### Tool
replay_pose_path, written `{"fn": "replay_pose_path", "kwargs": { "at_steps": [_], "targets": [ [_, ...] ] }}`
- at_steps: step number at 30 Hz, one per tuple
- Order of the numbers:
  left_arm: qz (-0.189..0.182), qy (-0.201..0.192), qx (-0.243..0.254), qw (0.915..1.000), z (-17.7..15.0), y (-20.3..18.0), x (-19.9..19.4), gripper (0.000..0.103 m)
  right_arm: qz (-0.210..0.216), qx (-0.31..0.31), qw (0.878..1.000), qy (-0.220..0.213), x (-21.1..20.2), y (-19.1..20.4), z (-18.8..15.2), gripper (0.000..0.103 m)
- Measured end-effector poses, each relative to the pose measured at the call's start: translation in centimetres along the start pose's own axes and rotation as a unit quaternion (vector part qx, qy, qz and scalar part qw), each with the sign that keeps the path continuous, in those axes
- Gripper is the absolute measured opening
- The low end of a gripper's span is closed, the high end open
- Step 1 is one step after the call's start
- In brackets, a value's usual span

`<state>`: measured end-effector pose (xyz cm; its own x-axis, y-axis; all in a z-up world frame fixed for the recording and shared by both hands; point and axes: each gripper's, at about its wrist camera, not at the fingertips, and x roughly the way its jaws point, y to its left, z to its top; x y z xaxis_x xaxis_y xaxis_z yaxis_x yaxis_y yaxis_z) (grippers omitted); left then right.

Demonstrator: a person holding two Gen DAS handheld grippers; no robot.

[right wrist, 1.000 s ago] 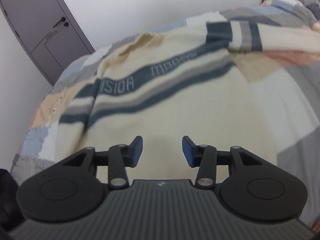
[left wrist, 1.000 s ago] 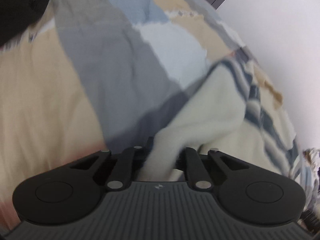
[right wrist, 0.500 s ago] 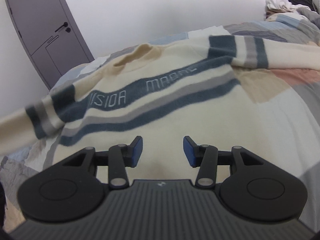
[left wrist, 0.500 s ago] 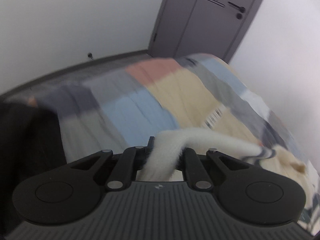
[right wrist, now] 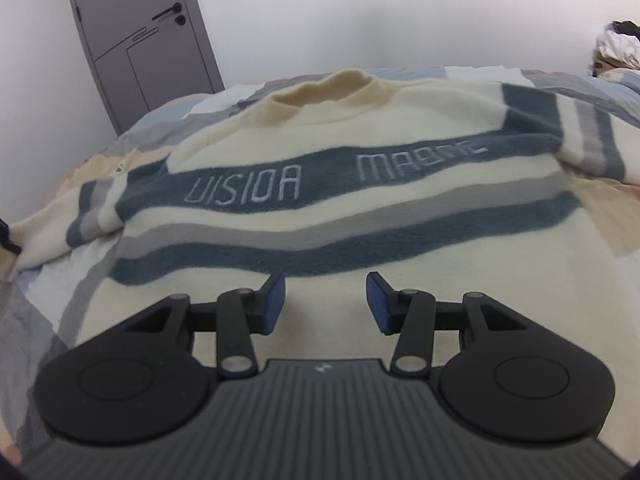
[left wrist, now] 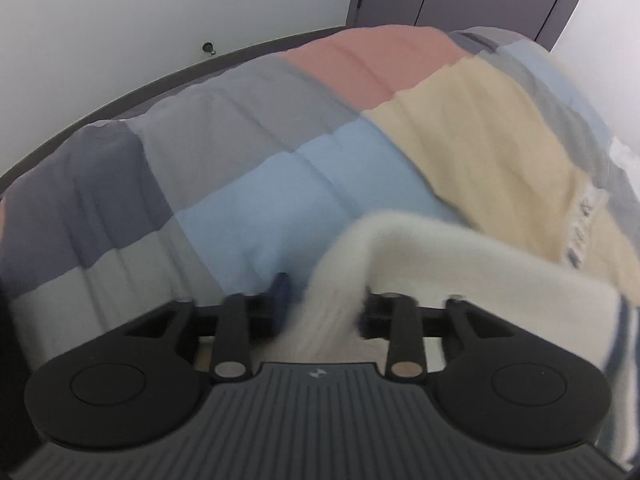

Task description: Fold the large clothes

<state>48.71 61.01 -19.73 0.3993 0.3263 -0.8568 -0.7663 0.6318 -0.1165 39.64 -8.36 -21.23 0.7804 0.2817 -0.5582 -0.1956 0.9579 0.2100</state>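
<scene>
A cream sweater [right wrist: 320, 184] with blue and grey stripes and pale lettering lies face up on the bed, collar at the far side. My right gripper [right wrist: 325, 300] is open and empty, low over the sweater's lower front. Its left sleeve [right wrist: 60, 232] stretches out to the left. In the left wrist view my left gripper [left wrist: 322, 304] has its jaws parted, and the cream sleeve cuff [left wrist: 432, 256] lies loosely between them, blurred. The sleeve trails off to the right.
A patchwork quilt [left wrist: 256, 184] in blue, grey, pink and beige covers the bed. A grey door [right wrist: 140, 36] stands behind the bed's far left corner. White walls surround. A heap of clothes [right wrist: 616, 44] lies at the far right.
My left gripper has swung out to the left with the sleeve, stretching it away from the sweater's body, and its jaws have spread apart. My right gripper stays open and has sunk slightly toward the hem.
</scene>
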Motion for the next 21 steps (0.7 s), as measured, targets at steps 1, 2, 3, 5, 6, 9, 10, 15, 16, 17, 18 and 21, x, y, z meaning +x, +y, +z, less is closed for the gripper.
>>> {"fn": "replay_pose_path", "kwargs": {
  "at_steps": [1,2,3,5,6,9,10,15,16,17,18,21],
  "targets": [
    [-0.004,-0.005,0.005,1.0000,0.2,0.1,0.3,0.045,-0.002,-0.005,1.000,0.001,0.4,0.1,-0.1,0.048],
    [-0.007,-0.005,0.012,0.9999,0.4,0.1,0.5,0.047,-0.005,-0.009,1.000,0.004,0.9,0.3,-0.1,0.048],
    [-0.008,-0.002,0.019,0.9998,0.7,0.1,0.6,0.052,-0.006,-0.012,1.000,0.005,1.3,0.4,-0.1,0.048],
    [0.003,0.011,0.034,0.9994,1.5,0.1,0.4,0.061,-0.010,-0.016,1.000,0.006,1.9,0.6,0.0,0.048],
    [0.011,0.014,0.041,0.9990,1.9,0.1,0.0,0.064,-0.012,-0.016,1.000,0.006,2.0,0.8,-0.1,0.048],
    [0.033,0.002,0.064,0.9974,2.5,0.4,-2.0,0.065,-0.015,-0.022,1.000,0.004,1.8,1.1,-0.1,0.048],
    [0.038,-0.004,0.068,0.9970,2.6,0.8,-2.5,0.066,-0.016,-0.024,1.000,0.003,1.7,1.2,-0.2,0.047],
    [0.092,-0.027,0.054,0.9940,2.0,3.6,-5.4,0.066,-0.021,-0.026,0.999,-0.004,0.6,1.3,-0.2,0.047],
    [0.103,-0.024,0.053,0.9930,1.6,4.1,-5.8,0.066,-0.020,-0.023,1.000,-0.004,0.3,1.3,-0.1,0.047],
    [0.100,-0.025,0.052,0.9933,1.4,4.7,-6.4,0.066,-0.019,-0.019,1.000,-0.005,-0.1,1.4,0.0,0.047],
    [0.093,-0.029,0.051,0.9939,0.9,5.1,-6.9,0.066,-0.018,-0.016,1.000,-0.005,-0.5,1.4,0.0,0.047],
    [0.081,-0.036,0.050,0.9948,-0.5,5.8,-8.2,0.066,-0.017,-0.032,0.999,-0.015,-1.9,2.3,-0.1,0.048]
  ]
}}
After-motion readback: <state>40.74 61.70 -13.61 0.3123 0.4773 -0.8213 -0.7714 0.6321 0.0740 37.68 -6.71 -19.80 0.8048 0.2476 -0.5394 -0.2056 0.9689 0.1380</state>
